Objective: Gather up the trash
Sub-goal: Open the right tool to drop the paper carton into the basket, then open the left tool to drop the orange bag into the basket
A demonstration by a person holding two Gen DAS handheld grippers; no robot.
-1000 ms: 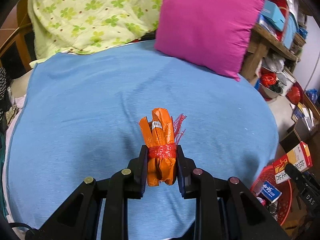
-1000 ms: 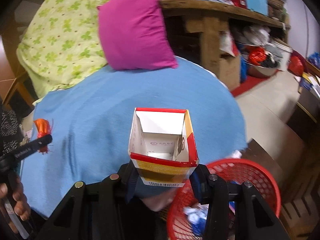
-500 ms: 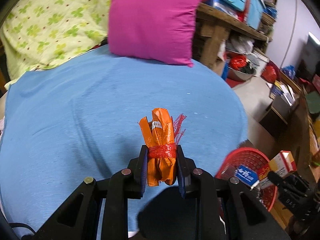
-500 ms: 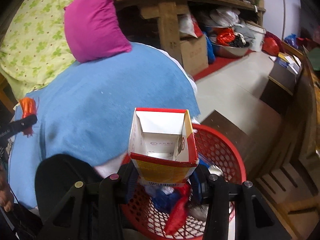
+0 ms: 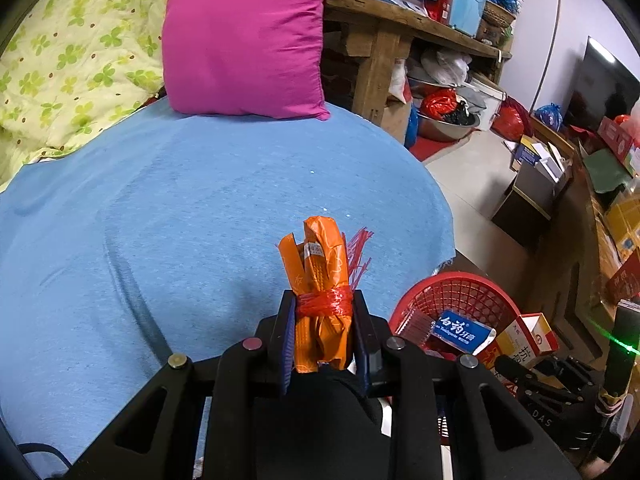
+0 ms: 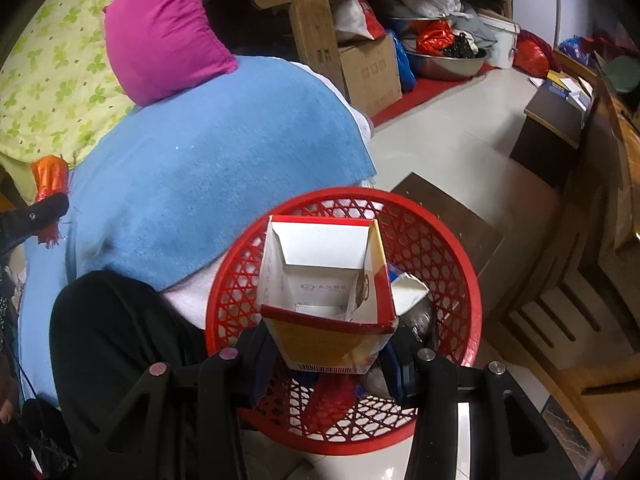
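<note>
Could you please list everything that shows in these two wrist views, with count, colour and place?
orange wrapper bundle: one, orange, tied with red string, held over the bed.
open carton: one, red, yellow and white, held above the basket.
basket: one, red mesh, on the floor beside the bed, trash inside.
blue packet: one, blue and white, in the basket.
bed cover: one, light blue.
pillow: one, magenta, at the bed's far end.
quilt: one, yellow-green floral, behind the pillow.
wooden shelf: one, brown, cluttered.
left hand-held gripper: black, shut on the bundle.
right hand-held gripper: black, shut on the carton.
</note>
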